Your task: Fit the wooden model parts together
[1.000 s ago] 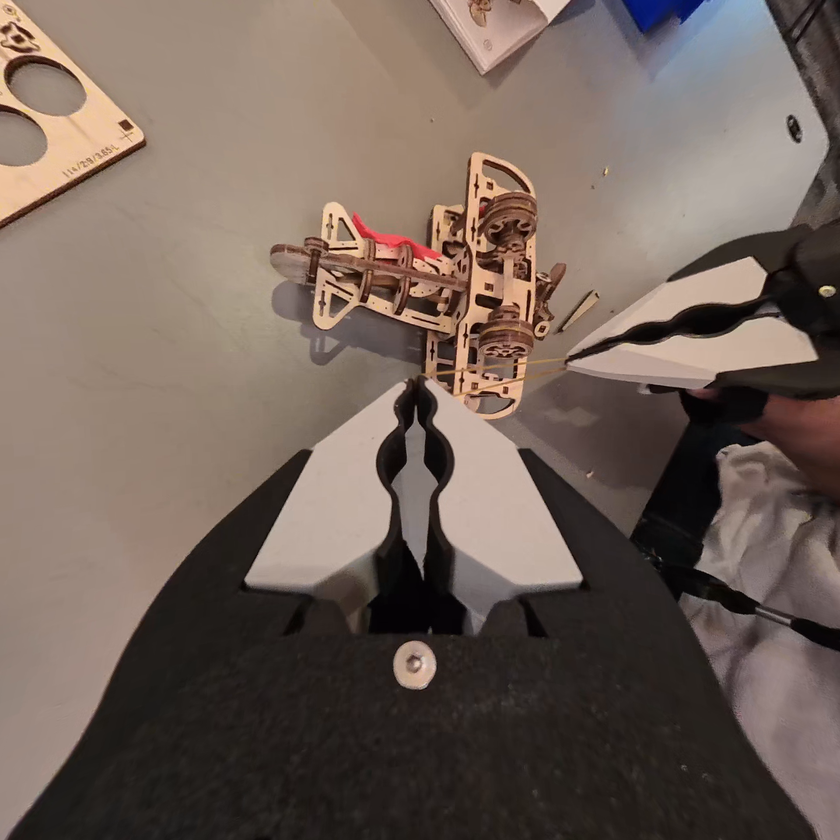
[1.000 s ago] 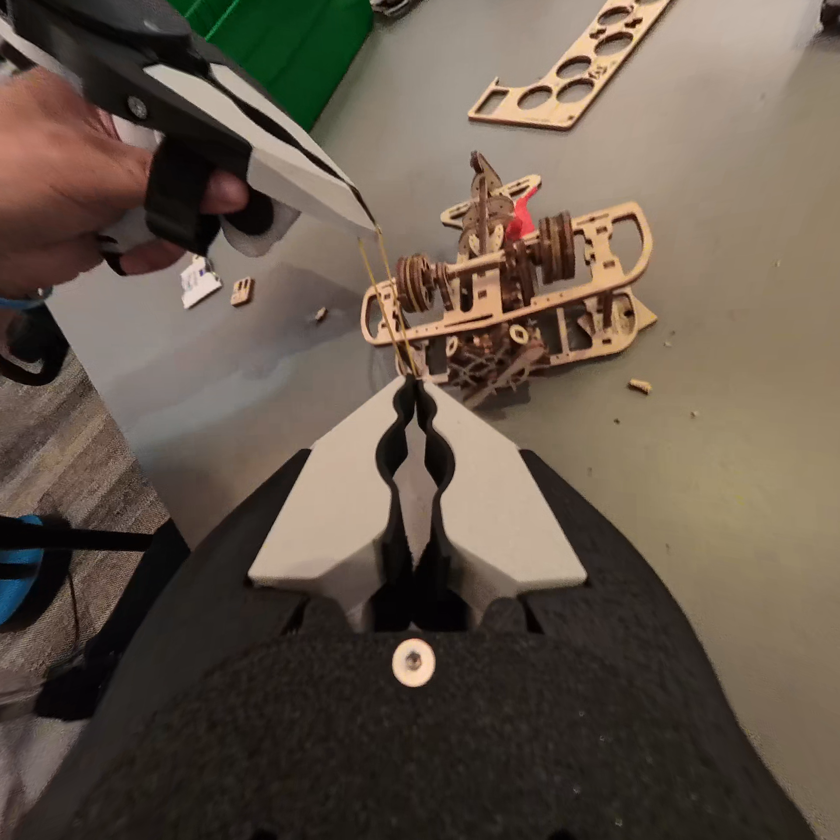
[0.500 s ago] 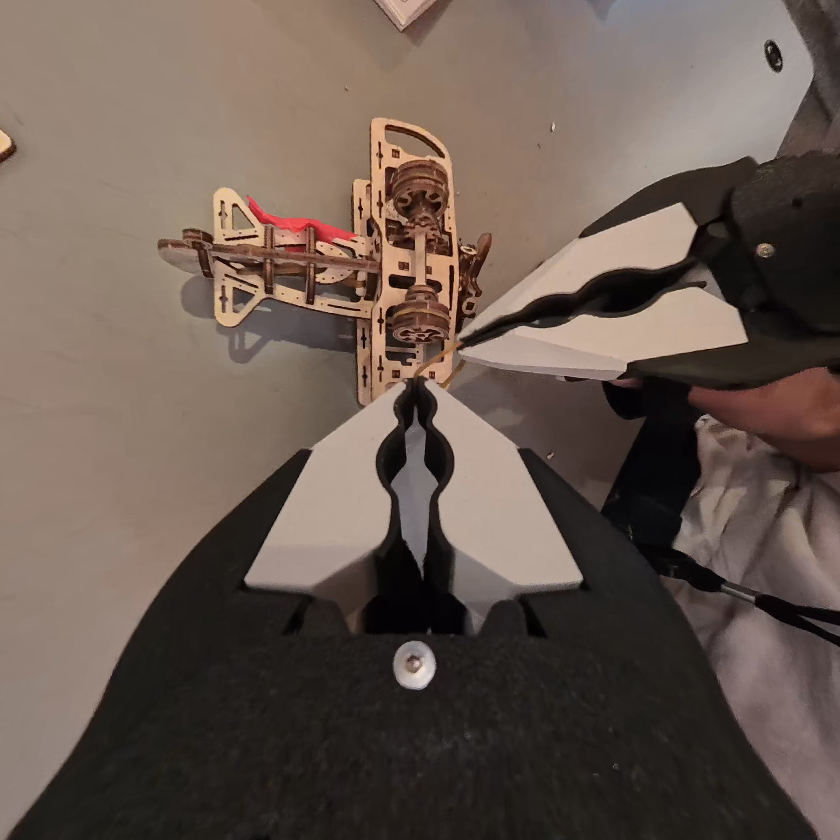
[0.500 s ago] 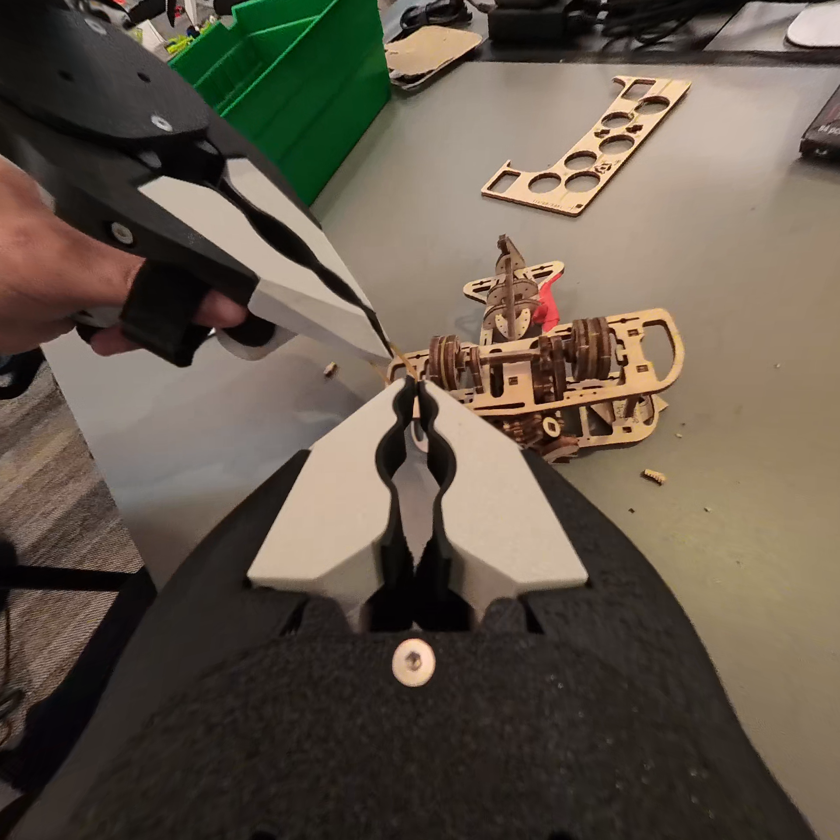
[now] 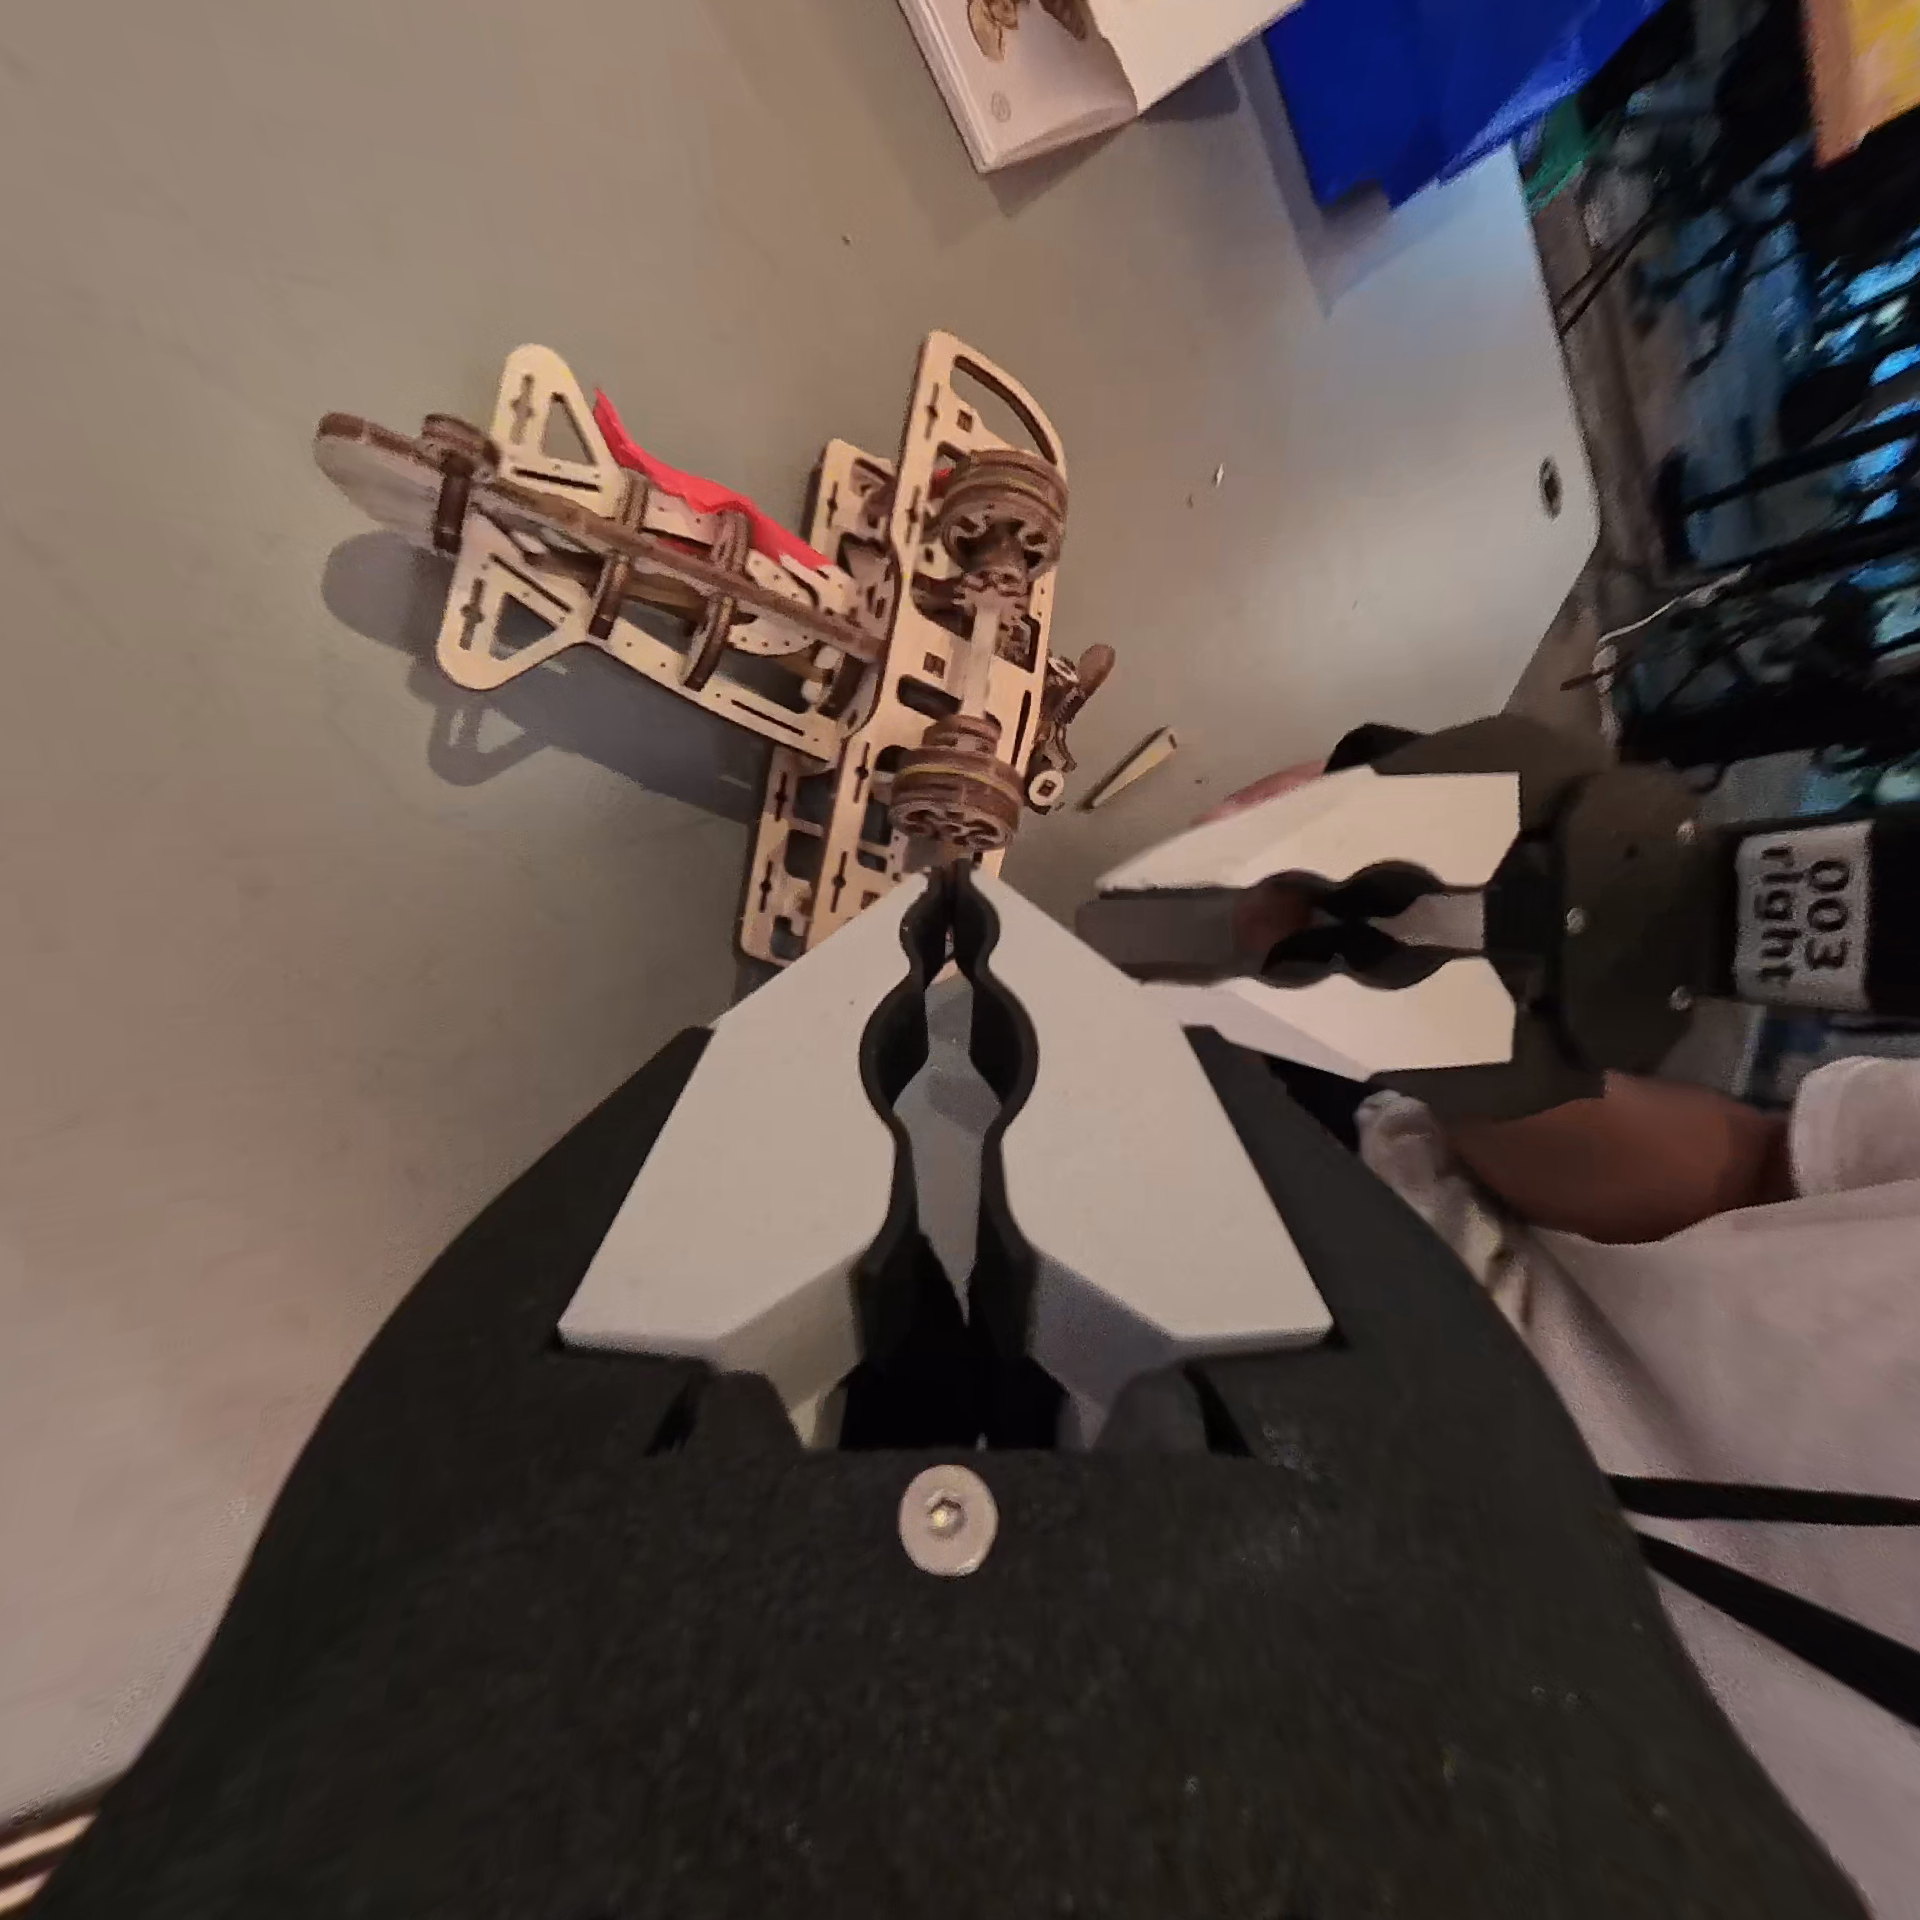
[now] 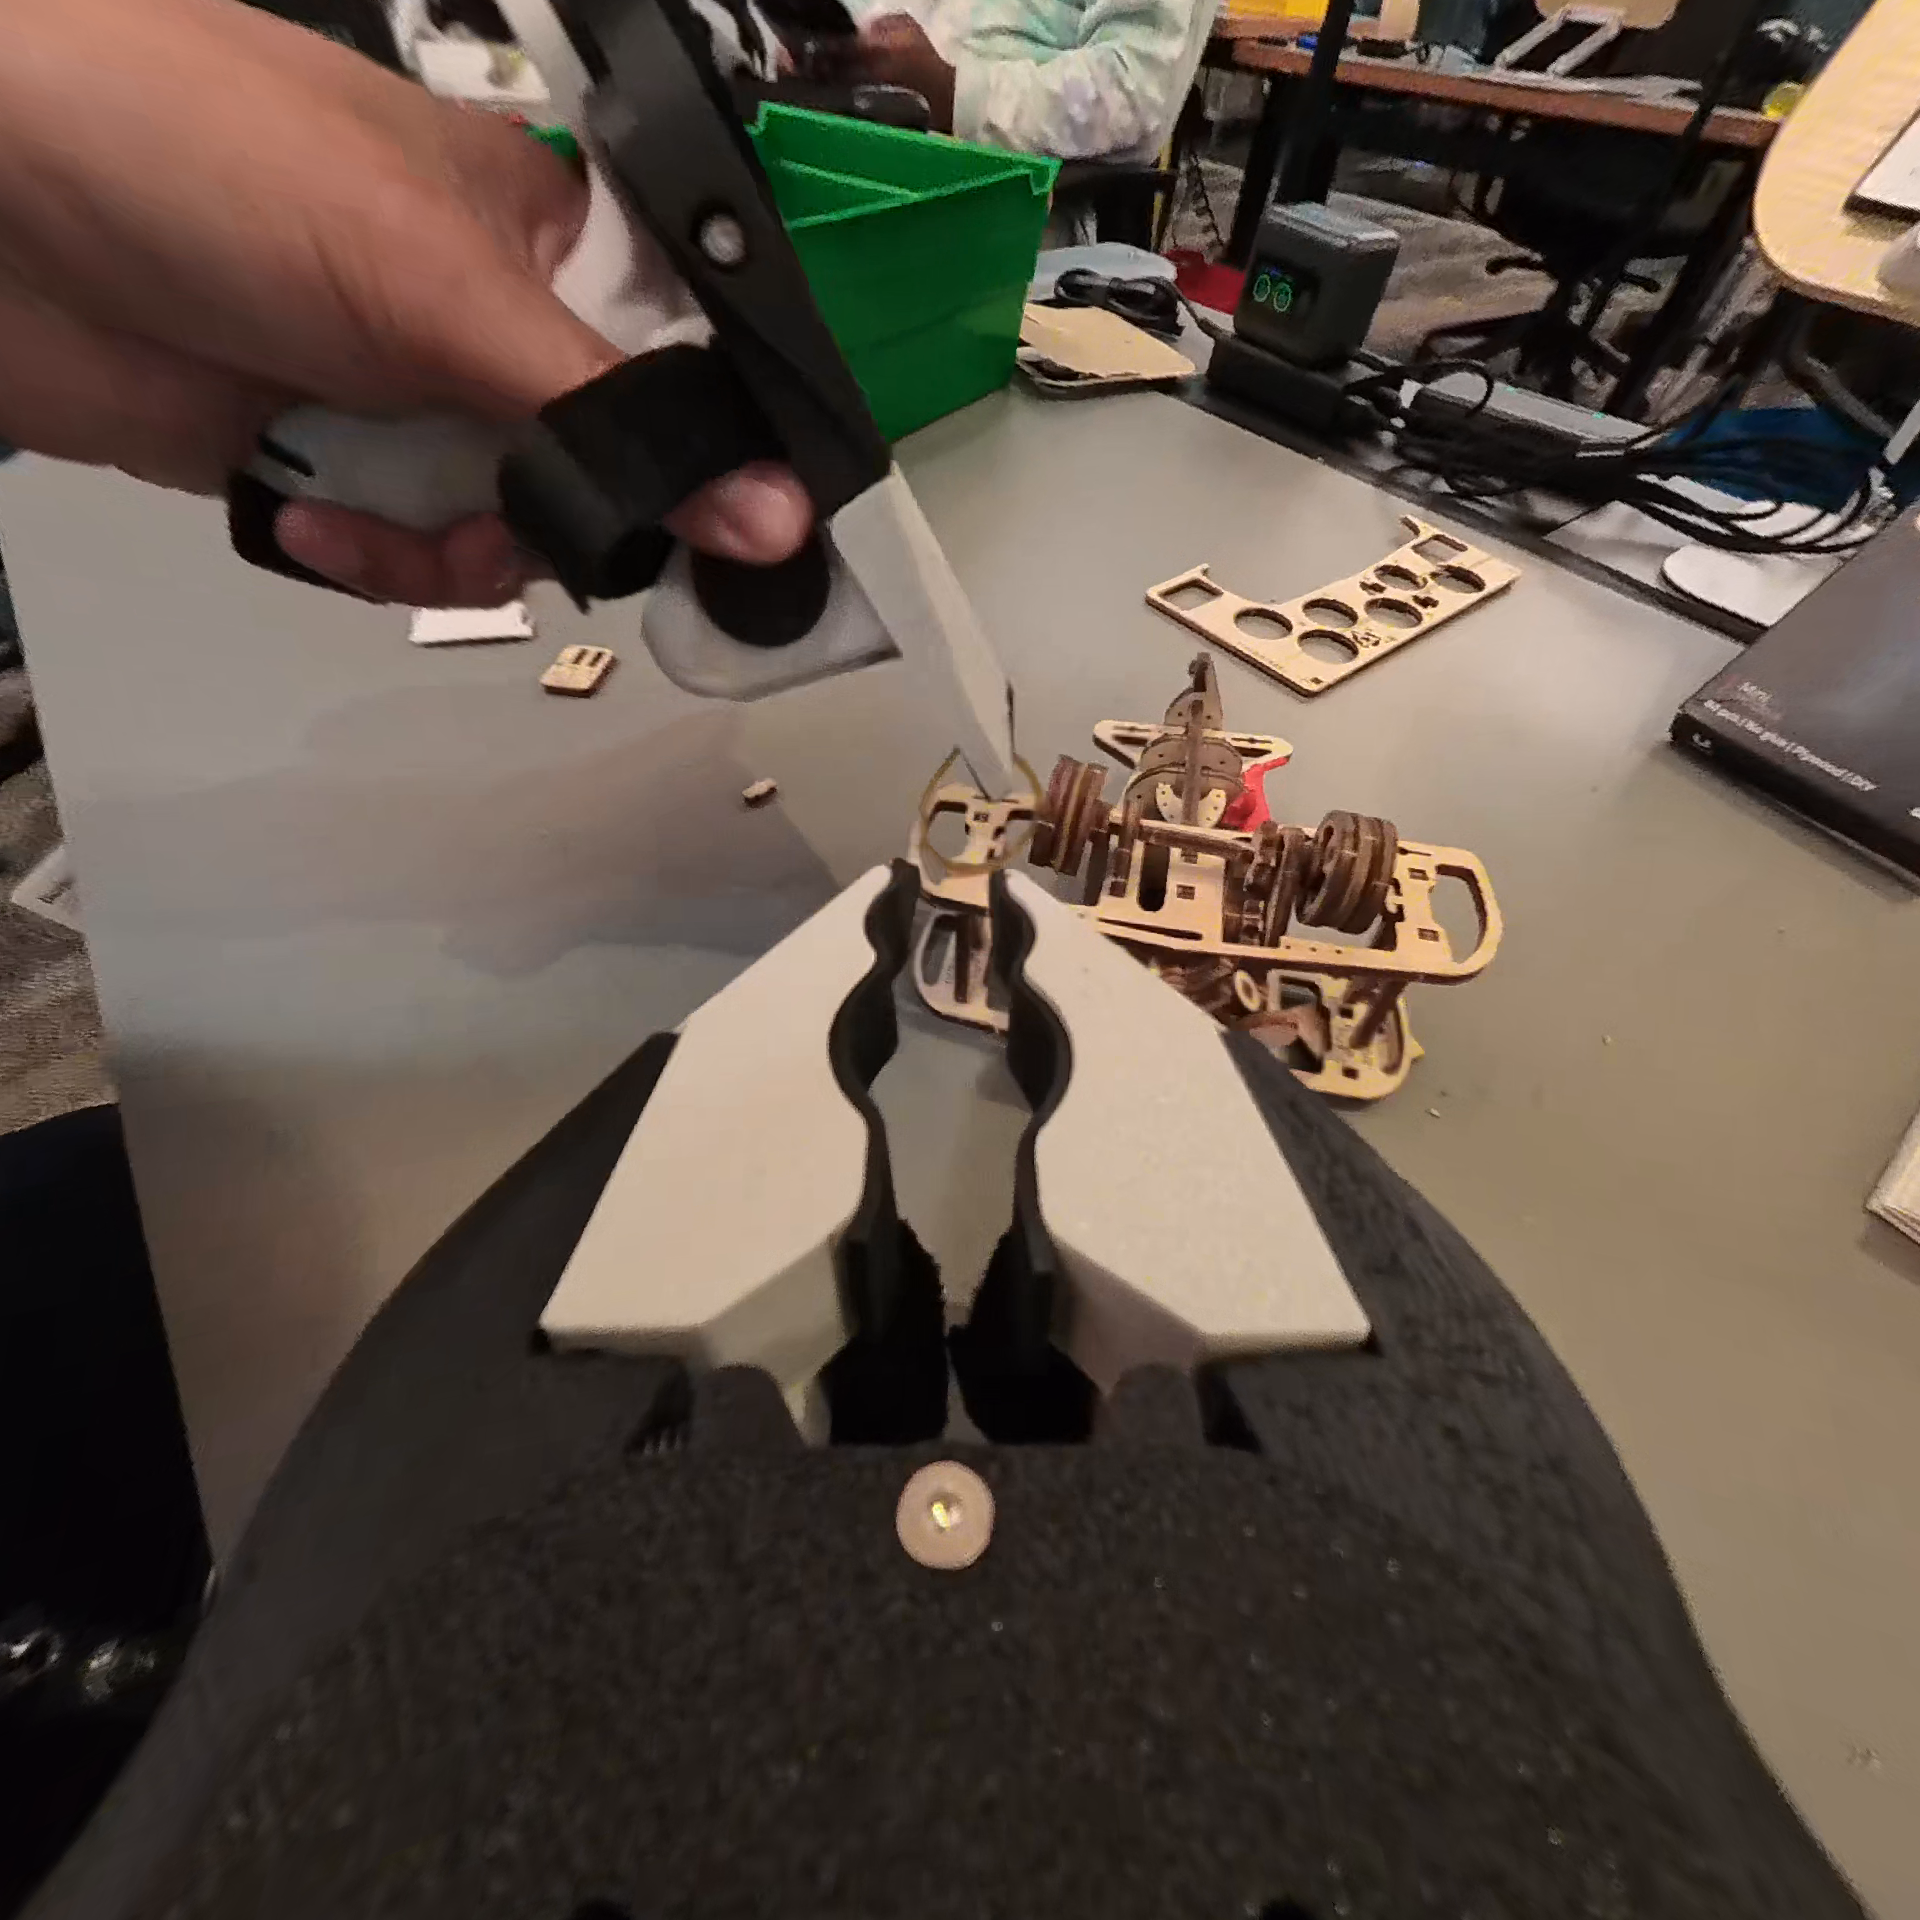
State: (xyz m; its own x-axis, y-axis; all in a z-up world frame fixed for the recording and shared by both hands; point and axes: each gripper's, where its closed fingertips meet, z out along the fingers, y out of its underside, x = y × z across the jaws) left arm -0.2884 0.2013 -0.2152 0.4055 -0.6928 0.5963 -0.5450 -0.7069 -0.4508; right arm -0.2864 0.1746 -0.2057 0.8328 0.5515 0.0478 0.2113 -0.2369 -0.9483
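The wooden plane model lies on the grey table, wheels up; it also shows in the right wrist view. My left gripper is shut on a thin tan rubber band, which hangs as a slack loop over the model's near wing tip. In the right wrist view the left gripper points down at that wing tip. My right gripper is open and empty, just in front of the loop. It shows at the right of the left wrist view.
A punched wooden sheet, a green bin and a black box lie beyond the model. Small wooden offcuts lie at the left. A white booklet and a wooden sliver lie near the table's edge.
The band was stretched between both shut grippers; they came together. The right gripper has opened and let go, and the band now hangs slack from the left gripper.
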